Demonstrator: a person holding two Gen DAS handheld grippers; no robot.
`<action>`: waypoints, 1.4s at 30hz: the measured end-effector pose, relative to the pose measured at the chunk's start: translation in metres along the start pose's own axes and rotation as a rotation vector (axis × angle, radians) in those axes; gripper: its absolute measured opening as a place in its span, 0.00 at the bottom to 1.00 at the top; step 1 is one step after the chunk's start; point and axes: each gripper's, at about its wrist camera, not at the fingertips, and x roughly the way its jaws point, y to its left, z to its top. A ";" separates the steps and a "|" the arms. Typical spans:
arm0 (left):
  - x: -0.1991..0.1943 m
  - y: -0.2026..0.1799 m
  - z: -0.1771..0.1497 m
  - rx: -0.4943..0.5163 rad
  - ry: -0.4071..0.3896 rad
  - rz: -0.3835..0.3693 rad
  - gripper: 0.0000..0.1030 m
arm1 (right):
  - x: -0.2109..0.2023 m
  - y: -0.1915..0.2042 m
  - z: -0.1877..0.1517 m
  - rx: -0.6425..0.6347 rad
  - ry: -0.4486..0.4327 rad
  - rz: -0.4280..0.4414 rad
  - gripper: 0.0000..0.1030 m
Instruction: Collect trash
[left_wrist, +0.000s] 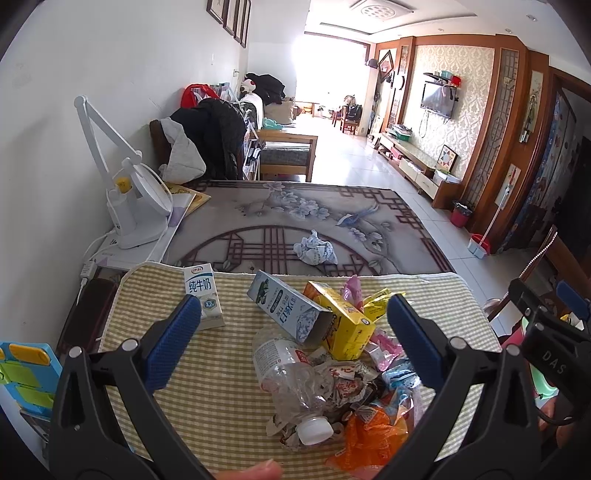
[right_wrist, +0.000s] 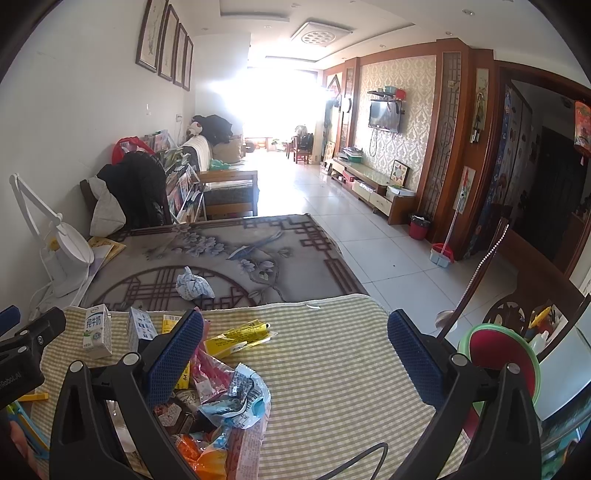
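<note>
A pile of trash lies on a yellow checked mat (left_wrist: 221, 406): a crushed clear bottle (left_wrist: 291, 384), a blue-white carton (left_wrist: 288, 306), a yellow carton (left_wrist: 347, 325), an orange wrapper (left_wrist: 373, 439). A small milk carton (left_wrist: 203, 295) stands apart at the left. A crumpled paper ball (left_wrist: 314, 247) lies farther back on the patterned tablecloth. My left gripper (left_wrist: 293, 332) is open above the pile, holding nothing. My right gripper (right_wrist: 295, 354) is open above the mat, right of the pile (right_wrist: 225, 391), empty. The milk carton (right_wrist: 98, 332) and paper ball (right_wrist: 194, 284) also show there.
A white desk lamp (left_wrist: 129, 206) stands at the table's left back. A red and green bin (right_wrist: 506, 358) sits off the table's right edge beside a wooden chair (right_wrist: 517, 306). A blue and yellow toy (left_wrist: 26, 373) lies at the near left.
</note>
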 end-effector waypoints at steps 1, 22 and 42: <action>0.000 0.000 0.000 0.000 -0.001 0.001 0.96 | 0.000 0.000 0.000 0.000 0.001 0.000 0.93; 0.000 0.001 -0.002 -0.002 0.001 -0.001 0.96 | 0.000 0.000 -0.001 0.002 0.003 0.001 0.93; 0.031 0.046 -0.040 -0.028 0.194 -0.016 0.96 | 0.063 0.021 -0.082 0.064 0.499 0.323 0.88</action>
